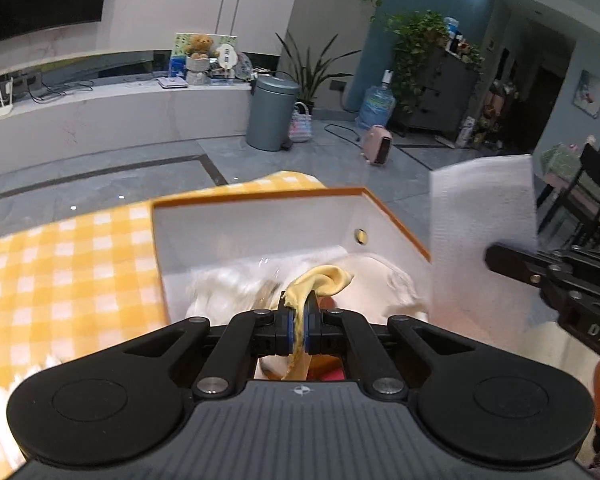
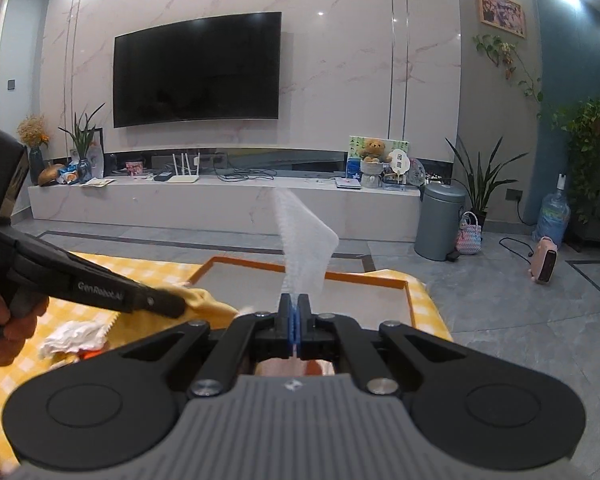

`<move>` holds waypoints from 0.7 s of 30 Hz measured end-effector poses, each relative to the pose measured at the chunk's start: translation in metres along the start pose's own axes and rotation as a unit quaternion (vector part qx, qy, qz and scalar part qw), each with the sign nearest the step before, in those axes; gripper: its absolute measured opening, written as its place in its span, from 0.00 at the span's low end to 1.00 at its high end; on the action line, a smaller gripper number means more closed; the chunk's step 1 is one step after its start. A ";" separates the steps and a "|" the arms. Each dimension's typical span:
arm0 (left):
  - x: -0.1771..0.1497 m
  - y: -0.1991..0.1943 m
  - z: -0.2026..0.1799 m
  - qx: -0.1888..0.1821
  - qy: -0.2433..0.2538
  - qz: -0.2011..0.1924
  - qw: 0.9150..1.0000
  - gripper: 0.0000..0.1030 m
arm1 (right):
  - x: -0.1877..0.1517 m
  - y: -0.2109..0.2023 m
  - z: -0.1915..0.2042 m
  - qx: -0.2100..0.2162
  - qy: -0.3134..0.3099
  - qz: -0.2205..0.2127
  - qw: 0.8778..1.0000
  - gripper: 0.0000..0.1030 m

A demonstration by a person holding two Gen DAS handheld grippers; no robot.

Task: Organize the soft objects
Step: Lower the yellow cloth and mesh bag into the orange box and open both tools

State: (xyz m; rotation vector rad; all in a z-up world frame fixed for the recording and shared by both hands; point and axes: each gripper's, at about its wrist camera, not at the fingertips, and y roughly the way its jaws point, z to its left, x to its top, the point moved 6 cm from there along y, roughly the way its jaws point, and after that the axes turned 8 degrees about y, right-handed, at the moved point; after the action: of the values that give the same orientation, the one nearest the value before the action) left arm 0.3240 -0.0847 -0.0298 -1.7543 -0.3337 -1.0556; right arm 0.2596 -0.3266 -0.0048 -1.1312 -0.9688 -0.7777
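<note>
Closed tight on a yellow cloth (image 1: 326, 278), the left gripper (image 1: 299, 320), pads pinching the fabric between them, a loose fold bunched just ahead of the tips and a tail hanging back under the linkage. Directly beyond and below those jaws, a white box (image 1: 260, 220) with an orange rim, already lined with pale soft items (too blurred to name). Off to the right of the left jaws and at about their height, a white paper towel (image 1: 482, 236) held upright, long axis vertical.

Shut on that same towel's lower edge, the right gripper (image 2: 299, 320), the sheet rising straight up from between its pads and leaning slightly right at the top. Box rim ahead of and below these jaws too, its opening facing up. Left of the right jaws, a crumpled white tissue (image 2: 74, 336) lying on the checked tablecloth (image 2: 112, 272), outside the box.

Judged from this: both pieces aloft, neither yet in the box; left gripper nearer, its cloth already over the interior, so a short drop forward and down likely first. Towel still beside the box's right wall, needing a shift left before release.

Farther off, a grey bin (image 1: 270, 114) on the floor.
</note>
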 end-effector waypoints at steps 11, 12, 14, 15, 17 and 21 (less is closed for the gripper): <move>0.000 0.047 0.028 0.033 -0.002 0.040 0.999 0.05 | 0.001 0.068 -0.026 0.010 0.027 0.049 0.998 0.00; -0.002 0.051 0.029 0.037 0.003 0.045 0.998 0.05 | -0.002 0.074 -0.028 0.010 0.032 0.057 0.998 0.00; -0.005 0.057 0.032 0.048 0.012 0.054 0.997 0.05 | -0.009 0.087 -0.032 0.010 0.046 0.076 0.996 0.00; -0.006 0.060 0.034 0.051 0.013 0.058 0.997 0.05 | -0.012 0.094 -0.035 0.012 0.054 0.086 0.995 0.00; -0.008 0.065 0.040 0.053 0.008 0.065 0.996 0.05 | -0.019 0.107 -0.038 0.009 0.064 0.106 0.992 0.00; -0.004 0.069 0.046 0.057 -0.009 0.070 0.996 0.05 | -0.030 0.129 -0.040 0.001 0.066 0.141 0.988 0.00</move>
State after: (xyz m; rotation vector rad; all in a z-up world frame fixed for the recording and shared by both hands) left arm 0.3897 -0.0746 -0.0805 -1.6600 -0.2731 -0.9042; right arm 0.3715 -0.3305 -0.0857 -1.1686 -0.6795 -0.6125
